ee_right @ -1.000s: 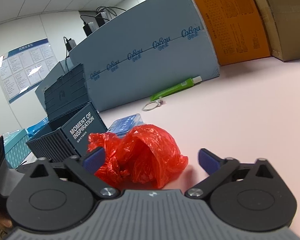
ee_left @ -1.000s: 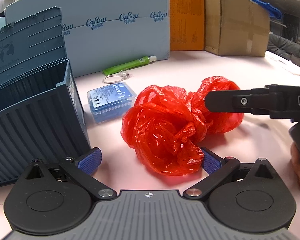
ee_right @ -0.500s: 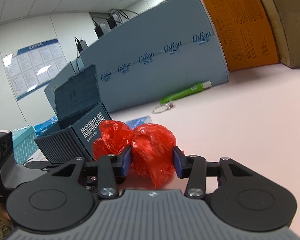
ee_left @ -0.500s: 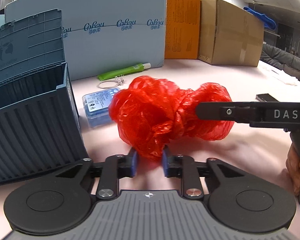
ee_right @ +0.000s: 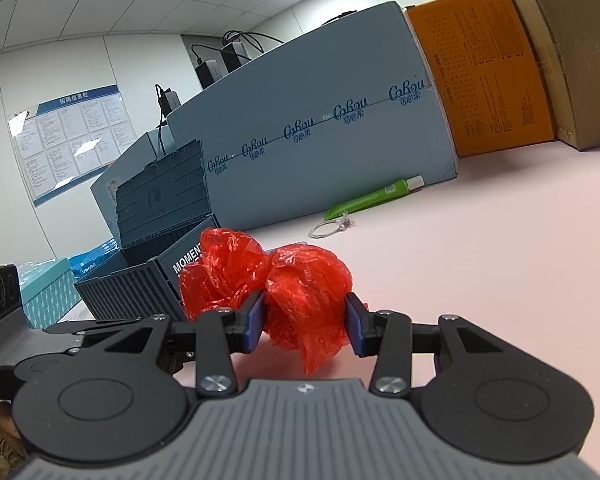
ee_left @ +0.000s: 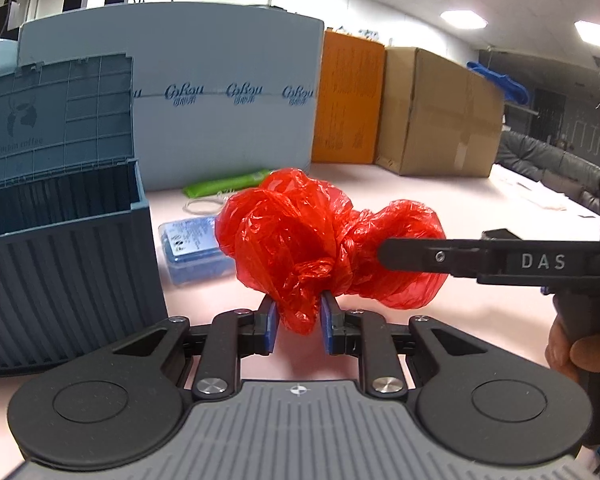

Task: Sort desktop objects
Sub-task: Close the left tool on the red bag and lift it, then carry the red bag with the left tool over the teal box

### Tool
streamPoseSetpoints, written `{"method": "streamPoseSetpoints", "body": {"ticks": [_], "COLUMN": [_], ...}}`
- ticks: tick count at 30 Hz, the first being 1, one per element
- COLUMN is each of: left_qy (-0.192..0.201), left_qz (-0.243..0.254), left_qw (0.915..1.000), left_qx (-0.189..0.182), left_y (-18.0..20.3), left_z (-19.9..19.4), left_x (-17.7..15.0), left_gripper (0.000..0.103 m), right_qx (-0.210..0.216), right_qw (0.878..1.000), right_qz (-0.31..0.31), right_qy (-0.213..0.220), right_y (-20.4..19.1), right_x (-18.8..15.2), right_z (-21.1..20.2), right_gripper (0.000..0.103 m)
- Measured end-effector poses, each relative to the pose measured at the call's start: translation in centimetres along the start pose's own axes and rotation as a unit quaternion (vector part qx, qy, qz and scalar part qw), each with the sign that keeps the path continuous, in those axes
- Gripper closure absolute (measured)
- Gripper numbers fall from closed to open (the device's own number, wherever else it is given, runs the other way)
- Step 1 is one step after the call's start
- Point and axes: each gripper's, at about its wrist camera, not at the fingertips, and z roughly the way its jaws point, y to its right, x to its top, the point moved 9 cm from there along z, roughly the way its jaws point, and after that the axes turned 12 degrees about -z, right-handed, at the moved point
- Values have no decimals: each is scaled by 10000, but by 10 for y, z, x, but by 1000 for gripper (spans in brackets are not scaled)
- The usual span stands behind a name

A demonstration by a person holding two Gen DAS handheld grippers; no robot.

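Red plastic bag [ee_left: 324,240], crumpled, held off pink desk [ee_left: 480,200] by both tools. Left gripper [ee_left: 298,322] pinched narrow on lower tuft; right gripper [ee_right: 306,322] clamped wider on other lobe, blue pads [ee_right: 256,320] pressing into film. Beside bag: open dark blue crate [ee_left: 60,256], blue card case [ee_left: 188,244]. Farther back: green tube [ee_right: 372,200], wire ring [ee_right: 328,229].
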Motion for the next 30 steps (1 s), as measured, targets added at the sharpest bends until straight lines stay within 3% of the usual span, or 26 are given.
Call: {"method": "streamPoseSetpoints", "body": {"ticks": [14,30], "left_qy": [457,821], "left_qz": [8,122], "left_qw": [9989,9965], "left_qx": [-43,25], "left_y": [0,-4], "left_z": [-19,-48], "left_x": [6,12], "left_gripper": [84,83], "right_qx": [-100,79], "right_qw": [9993,9978], "right_qz": [-238,-33], "right_qy": [275,652], "right_y": [-19,-36], "right_x": [5,12], "right_z": [-10,-11], "right_gripper": [58,58]}}
